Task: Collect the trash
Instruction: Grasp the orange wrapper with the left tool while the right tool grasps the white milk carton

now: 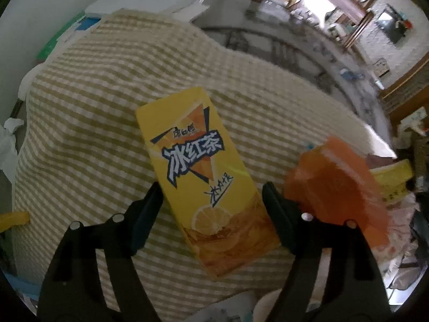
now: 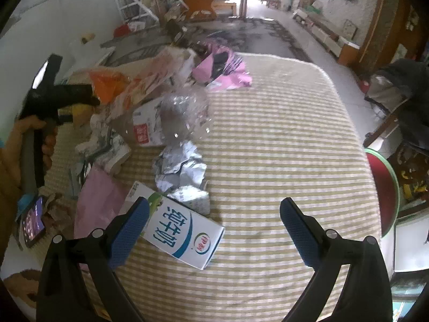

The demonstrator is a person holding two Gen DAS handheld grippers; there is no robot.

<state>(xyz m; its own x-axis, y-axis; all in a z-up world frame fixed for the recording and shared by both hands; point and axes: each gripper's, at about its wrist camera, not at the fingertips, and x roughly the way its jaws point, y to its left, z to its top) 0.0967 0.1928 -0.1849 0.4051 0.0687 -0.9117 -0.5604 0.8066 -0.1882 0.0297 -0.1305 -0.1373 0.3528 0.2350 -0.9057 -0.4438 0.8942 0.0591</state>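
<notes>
In the left wrist view a yellow iced-tea carton point(image 1: 205, 177) sits between the two fingers of my left gripper point(image 1: 211, 196), which closes on its sides over the checked tablecloth point(image 1: 93, 107). An orange plastic bag point(image 1: 346, 187) hangs blurred just right of it. In the right wrist view my right gripper point(image 2: 214, 216) is open and empty. A white and blue milk carton point(image 2: 182, 233) lies flat by its left finger. Crumpled foil point(image 2: 182, 171), a clear plastic bag point(image 2: 185, 118) and more cartons lie beyond. The left gripper point(image 2: 48, 99) shows at far left.
A pink sheet point(image 2: 99, 201) and a pink wrapper point(image 2: 228, 72) lie on the checked cloth point(image 2: 281, 147). A phone point(image 2: 32, 222) rests at the left edge. A red stool point(image 2: 383, 190) stands right of the table. White paper point(image 1: 8, 139) lies at far left.
</notes>
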